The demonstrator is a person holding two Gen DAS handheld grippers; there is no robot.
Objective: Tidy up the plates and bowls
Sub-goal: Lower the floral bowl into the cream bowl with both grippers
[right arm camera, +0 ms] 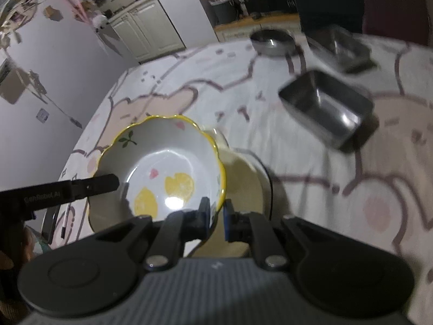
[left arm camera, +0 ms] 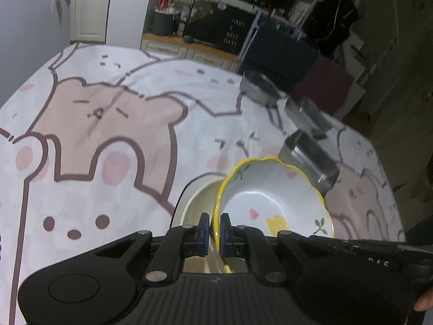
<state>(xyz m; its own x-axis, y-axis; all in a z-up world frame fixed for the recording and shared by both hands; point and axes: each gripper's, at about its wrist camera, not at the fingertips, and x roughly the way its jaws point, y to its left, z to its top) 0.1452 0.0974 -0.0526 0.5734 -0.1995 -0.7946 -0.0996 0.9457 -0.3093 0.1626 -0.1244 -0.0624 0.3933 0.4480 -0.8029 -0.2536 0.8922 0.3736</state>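
Only in right wrist view: 2 lemon slices in tilted yellow-rimmed bowl (right arm camera: 162, 168); left claw (left arm camera: 215, 226) and right claw (right arm camera: 216, 212) clamped on opposite rims.

White bowl w/ scalloped yellow rim (left arm camera: 273, 197) (right arm camera: 167, 162), lemon, heart & leaf prints inside, is sitting tilted, rim pinched on opposite sides. Just beside/under it a plain cream bowl (left arm camera: 197, 203) (right arm camera: 243, 178) is lying on the cartoon-bear cloth; whether they're touching is unclear.
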